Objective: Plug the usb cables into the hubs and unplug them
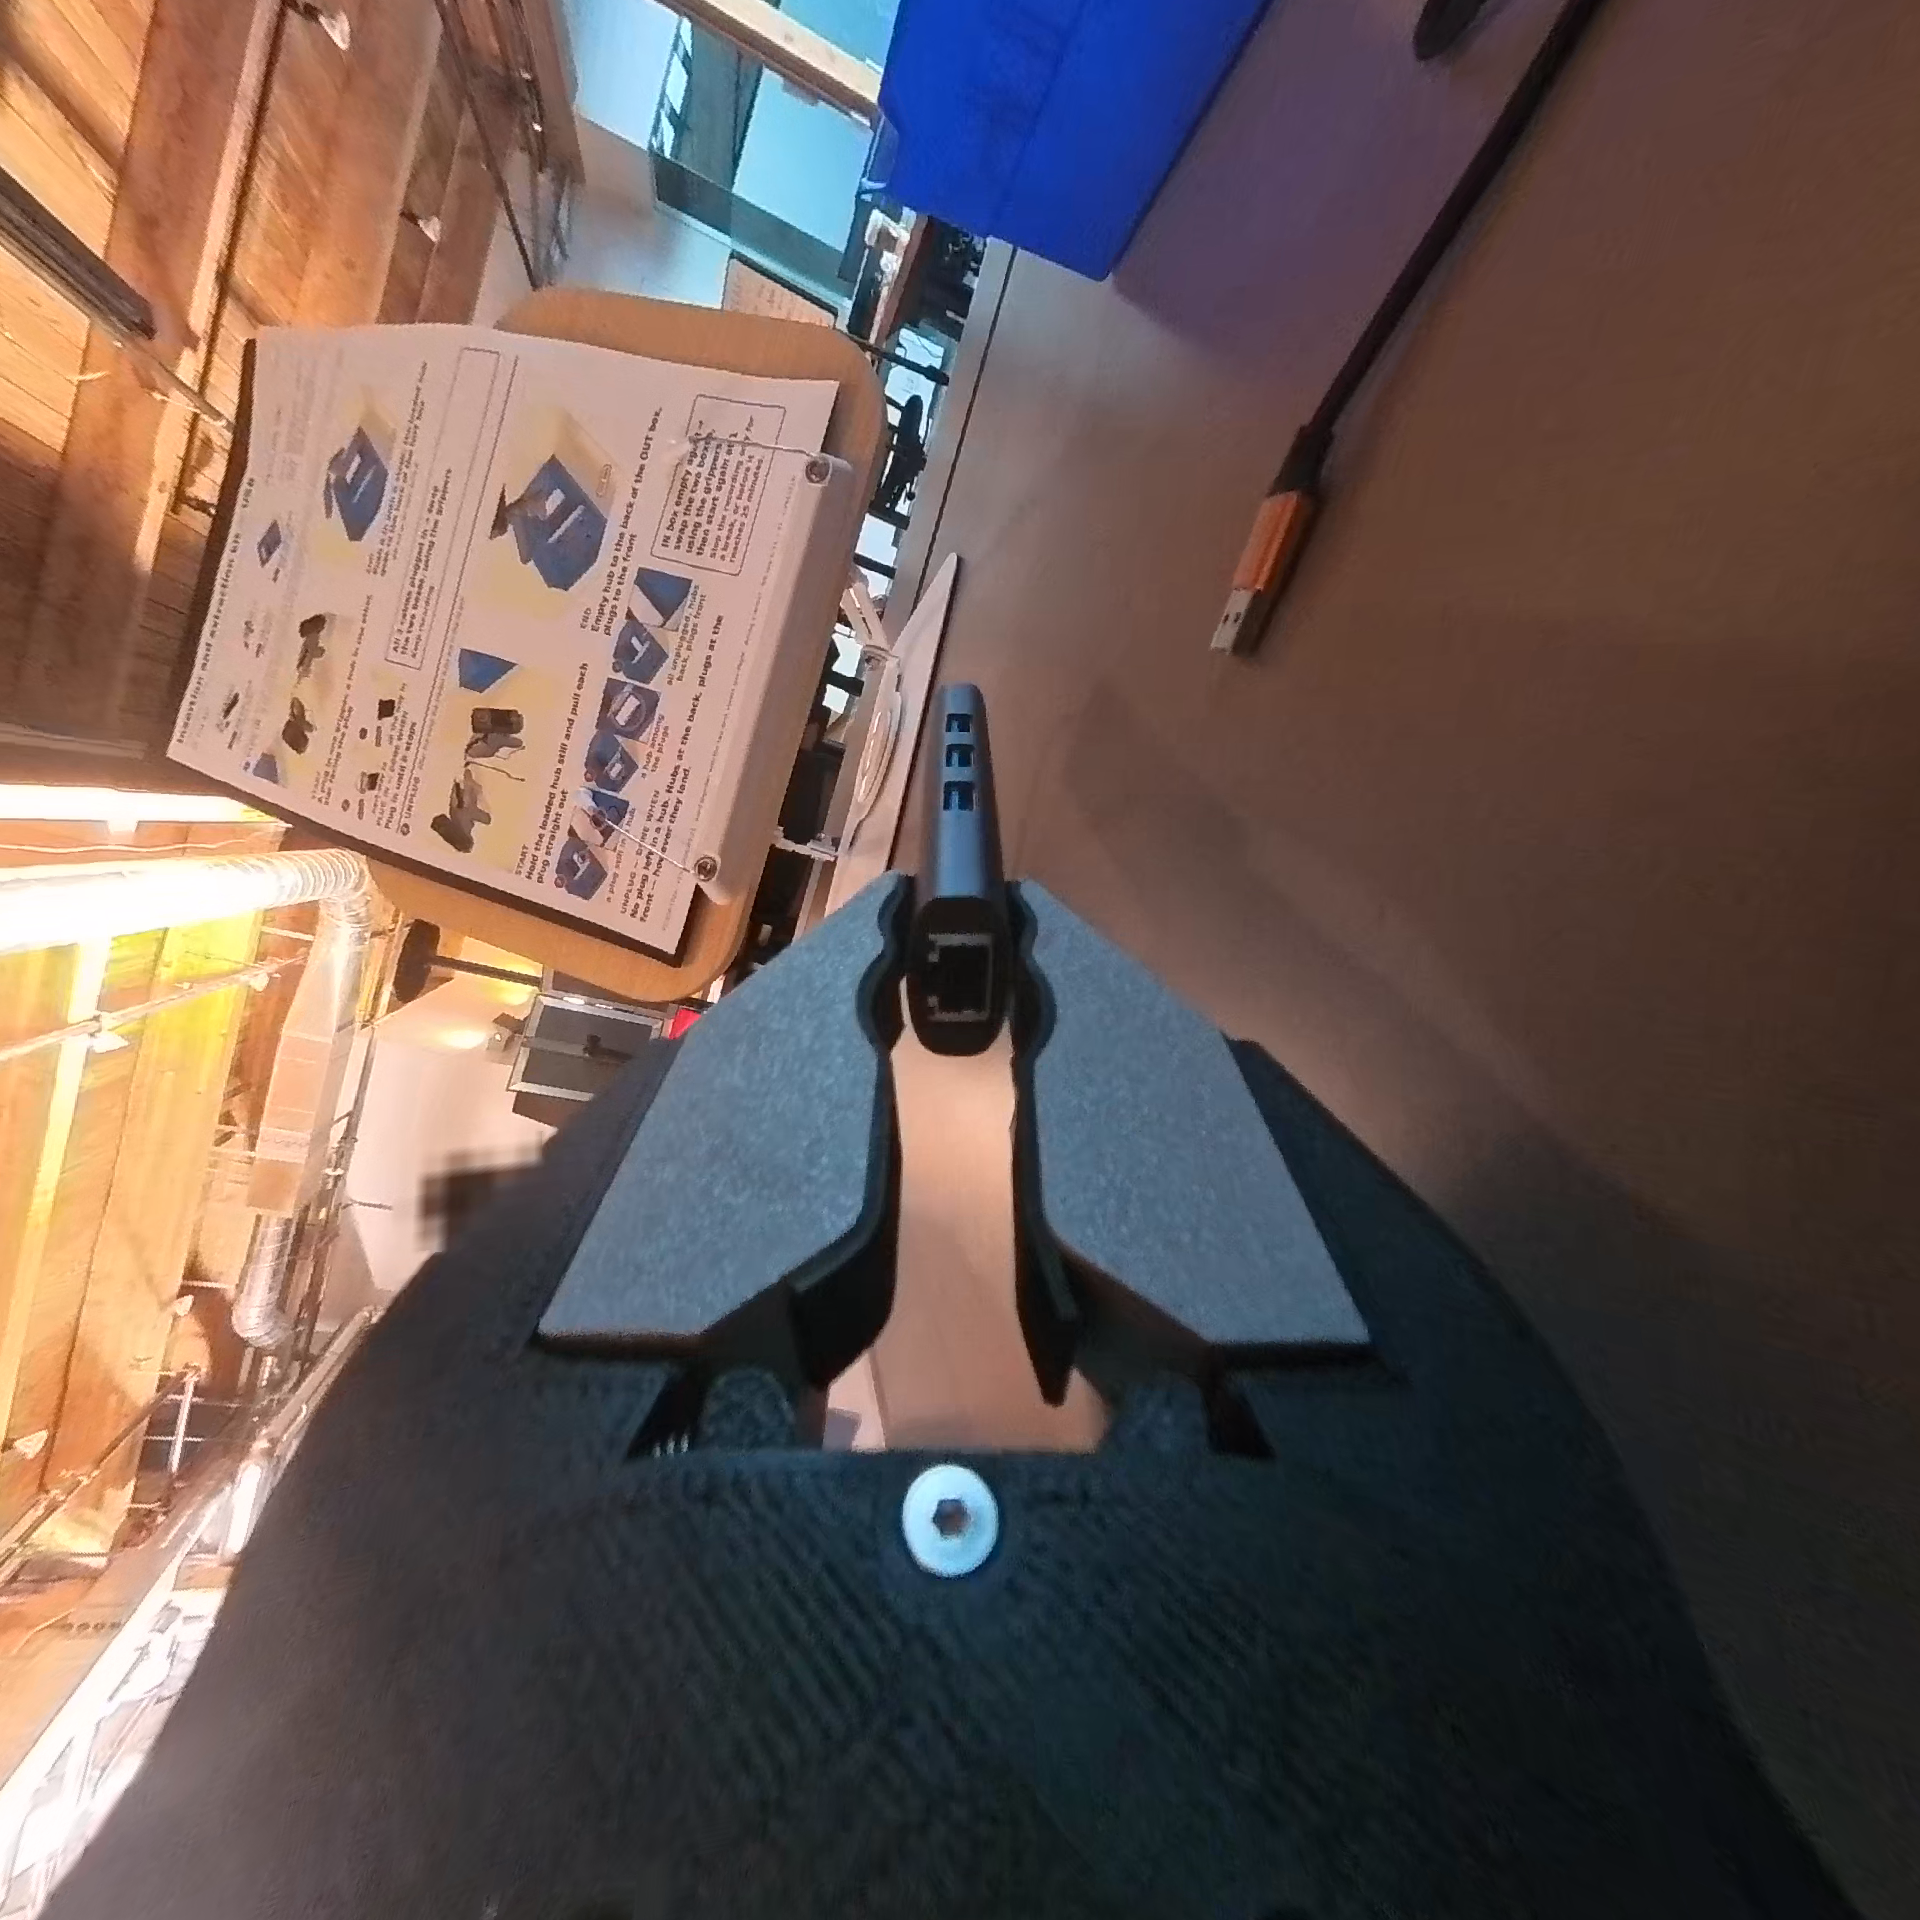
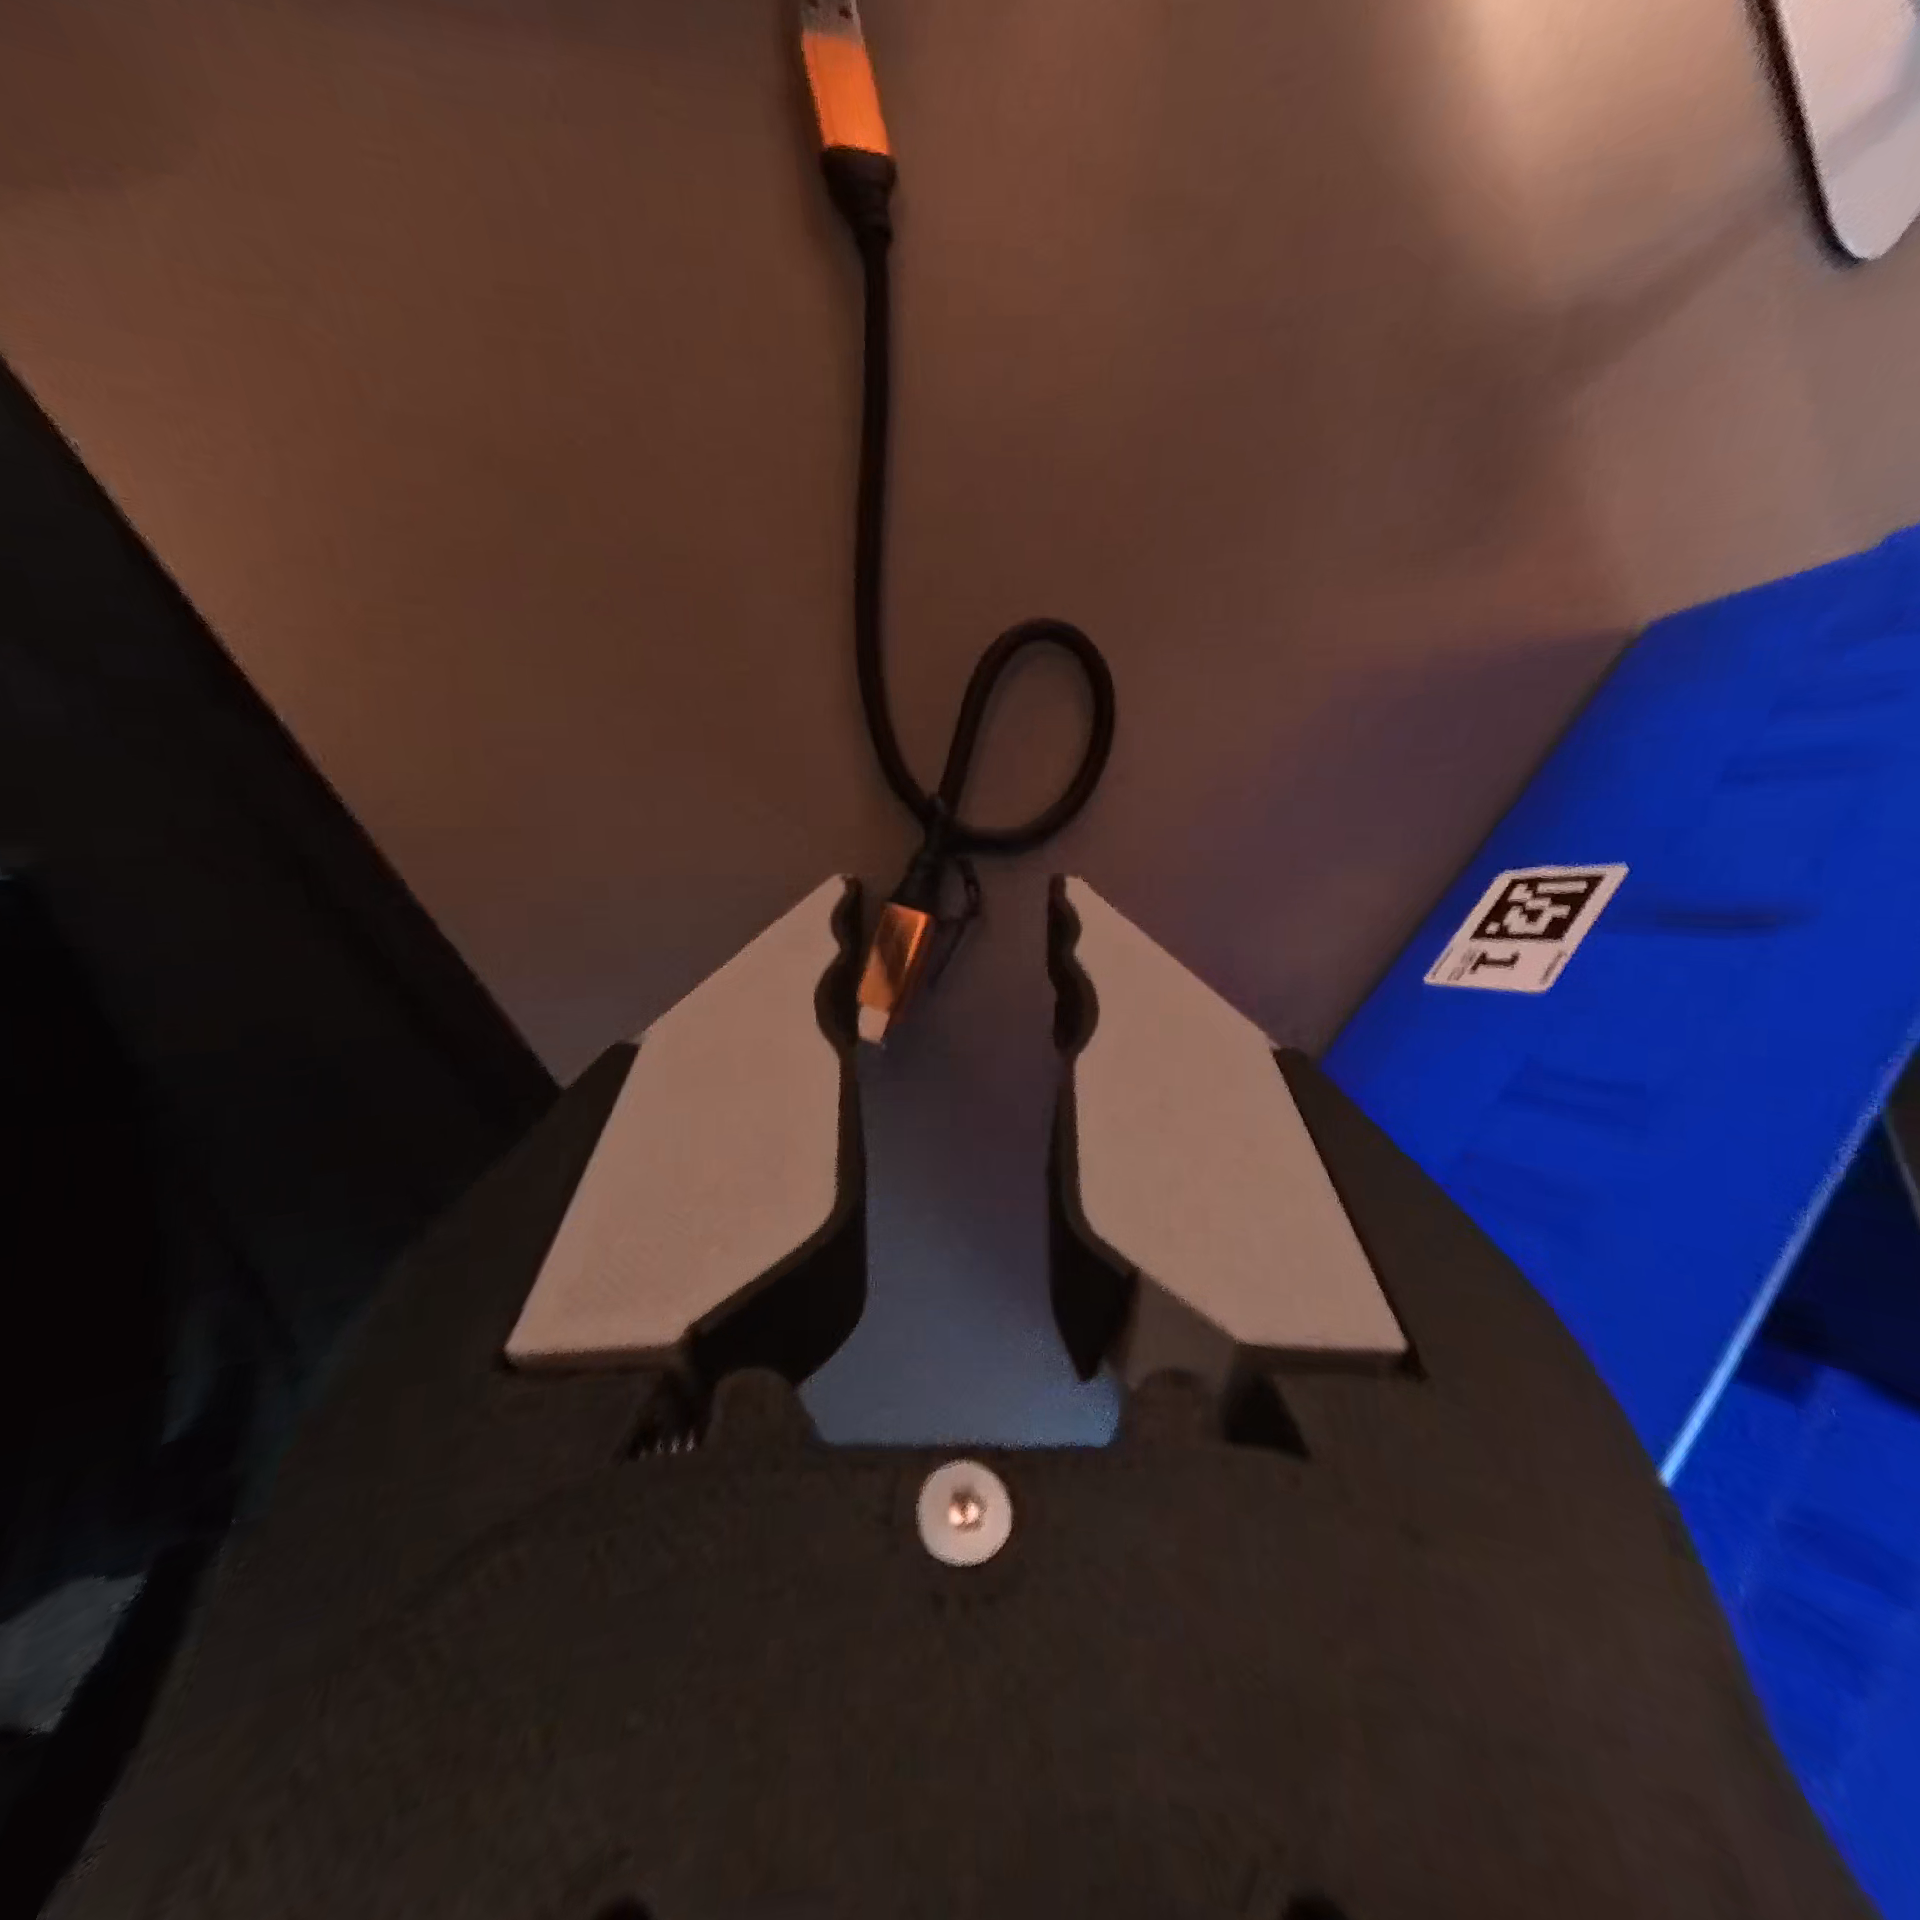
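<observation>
My left gripper [image 1: 958,940] is shut on a dark grey USB hub [image 1: 961,800] and holds it tilted above the brown table [image 1: 1507,935], its row of ports facing right. A black cable with an orange-and-silver USB plug [image 1: 1262,566] lies on the table to the right of the hub. In the right wrist view my right gripper [image 2: 954,935] is open, low over the same black cable [image 2: 883,468]. One orange plug [image 2: 896,961] lies between the fingers, close to the left finger [image 2: 727,1122]. The cable's other orange plug [image 2: 847,83] lies at the far end.
A blue bin [image 1: 1060,114] stands on the table at the back; it also shows in the right wrist view [image 2: 1662,1039] to the right, bearing a white tag [image 2: 1525,928]. An instruction sheet on a wooden board [image 1: 520,623] stands behind. A white object [image 2: 1849,114] lies top right. Spacing between my two grippers at the tips: around 20 cm. From my right tips it is roughly 12 cm to the white tag [image 2: 1525,928]; from my left, 30 cm.
</observation>
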Demonstrator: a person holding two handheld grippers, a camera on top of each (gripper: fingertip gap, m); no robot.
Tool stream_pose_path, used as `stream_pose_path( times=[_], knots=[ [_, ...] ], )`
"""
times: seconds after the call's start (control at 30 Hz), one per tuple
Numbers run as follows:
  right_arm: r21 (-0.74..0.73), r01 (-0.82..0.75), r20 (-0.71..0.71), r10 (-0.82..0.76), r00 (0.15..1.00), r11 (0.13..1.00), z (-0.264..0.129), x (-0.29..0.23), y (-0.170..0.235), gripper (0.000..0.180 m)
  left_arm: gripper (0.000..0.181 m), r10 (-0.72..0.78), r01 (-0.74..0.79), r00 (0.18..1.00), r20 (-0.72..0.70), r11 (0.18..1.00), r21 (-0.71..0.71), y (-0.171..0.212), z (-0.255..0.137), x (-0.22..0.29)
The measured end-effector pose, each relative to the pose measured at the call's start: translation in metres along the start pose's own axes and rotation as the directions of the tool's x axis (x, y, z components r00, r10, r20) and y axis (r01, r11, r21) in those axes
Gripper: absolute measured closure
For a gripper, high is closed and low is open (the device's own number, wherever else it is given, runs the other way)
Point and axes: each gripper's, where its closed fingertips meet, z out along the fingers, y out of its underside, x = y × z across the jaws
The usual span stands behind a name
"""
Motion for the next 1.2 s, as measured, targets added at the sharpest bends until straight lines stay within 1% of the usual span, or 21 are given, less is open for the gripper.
stream_pose_path(
  times=[0.07,0.17,0.2,0.3,0.33,0.4,0.47,0.5,0.57,0.6,0.63,0.67,0.7,0.73,0.77,0.8,0.83,0.9,1.03,1.1,1.2],
  knots=[
    [0.007,-0.072,0.036,0.072,0.997,0.997,-0.007,-0.001,0.004,0.146,0.167,-0.002,0.002,1.000,0.000,1.000,-0.002,0.000,0.000,0.000],
    [-0.061,-0.132,0.047,0.135,0.990,0.989,-0.003,-0.007,0.021,0.143,0.167,-0.001,0.001,1.000,-0.005,1.000,-0.002,0.000,0.001,0.001],
    [-0.053,-0.126,0.035,0.128,0.991,0.991,-0.001,-0.009,0.022,0.149,0.167,0.000,0.000,1.000,-0.005,1.000,-0.001,0.000,0.000,0.001],
    [-0.037,-0.026,-0.075,0.023,0.997,0.999,0.004,-0.004,0.018,0.165,0.167,-0.005,0.005,1.000,-0.004,1.000,0.000,0.000,0.000,0.000],
    [-0.067,0.028,-0.124,-0.037,0.992,0.997,0.005,-0.001,0.018,0.170,0.167,-0.007,0.007,1.000,-0.006,1.000,-0.001,0.000,0.000,0.000],
    [-0.133,0.147,-0.183,-0.170,0.968,0.980,0.003,0.002,0.012,0.171,0.167,-0.012,0.012,1.000,-0.004,1.000,-0.001,0.001,0.000,0.000],
    [-0.066,0.207,-0.101,-0.213,0.972,0.976,-0.009,-0.013,-0.010,0.171,0.167,-0.031,0.031,1.000,0.006,1.000,-0.002,0.002,-0.001,-0.004],
    [0.003,0.174,-0.015,-0.174,0.985,0.985,-0.021,-0.021,-0.025,0.171,0.167,-0.050,0.050,0.999,0.011,0.999,-0.006,0.004,-0.001,-0.006],
    [0.149,-0.005,0.197,-0.025,0.980,0.989,-0.052,-0.026,-0.055,0.171,0.167,-0.101,0.101,0.995,0.011,0.995,-0.017,0.008,0.000,-0.010],
    [0.208,-0.150,0.323,0.077,0.943,0.967,-0.067,-0.022,-0.069,0.171,0.167,-0.124,0.124,0.992,0.016,0.992,-0.022,0.010,0.000,-0.012],
    [0.247,-0.328,0.472,0.183,0.862,0.912,-0.082,-0.016,-0.081,0.171,0.167,-0.144,0.144,0.989,0.020,0.989,-0.025,0.012,-0.001,-0.014],
    [0.244,-0.523,0.632,0.275,0.724,0.817,-0.095,-0.008,-0.091,0.172,0.167,-0.162,0.162,0.987,0.019,0.986,-0.026,0.013,-0.001,-0.016],
    [0.185,-0.692,0.760,0.345,0.551,0.698,-0.102,0.002,-0.094,0.172,0.167,-0.177,0.178,0.984,0.017,0.984,-0.026,0.015,-0.001,-0.016],
    [0.091,-0.806,0.832,0.400,0.385,0.585,-0.099,0.011,-0.090,0.172,0.167,-0.189,0.189,0.982,0.016,0.982,-0.028,0.016,-0.001,-0.017],
    [-0.010,-0.866,0.860,0.446,0.247,0.500,-0.089,0.014,-0.081,0.173,0.167,-0.197,0.197,0.980,0.015,0.980,-0.032,0.017,-0.001,-0.017],
    [-0.090,-0.888,0.860,0.485,0.159,0.450,-0.078,0.013,-0.071,0.173,0.167,-0.200,0.200,0.980,0.009,0.979,-0.036,0.017,0.000,-0.016],
    [-0.111,-0.880,0.836,0.523,0.169,0.462,-0.069,0.009,-0.062,0.175,0.167,-0.198,0.198,0.980,0.001,0.979,-0.036,0.017,0.000,-0.015],
    [-0.031,-0.810,0.743,0.556,0.373,0.585,-0.061,0.008,-0.056,0.176,0.167,-0.180,0.180,0.984,-0.009,0.983,-0.035,0.015,0.001,-0.012],
    [0.105,-0.583,0.507,0.461,0.728,0.805,-0.054,0.020,-0.066,0.177,0.167,-0.131,0.130,0.991,-0.003,0.990,-0.046,0.015,0.002,-0.009],
    [0.107,-0.498,0.443,0.407,0.799,0.860,-0.050,0.022,-0.072,0.177,0.167,-0.127,0.127,0.992,-0.001,0.991,-0.049,0.015,0.001,-0.009],
    [0.111,-0.450,0.387,0.379,0.841,0.886,-0.049,0.040,-0.082,0.176,0.167,-0.139,0.139,0.990,0.001,0.989,-0.054,0.016,0.002,-0.010]
  ],
)
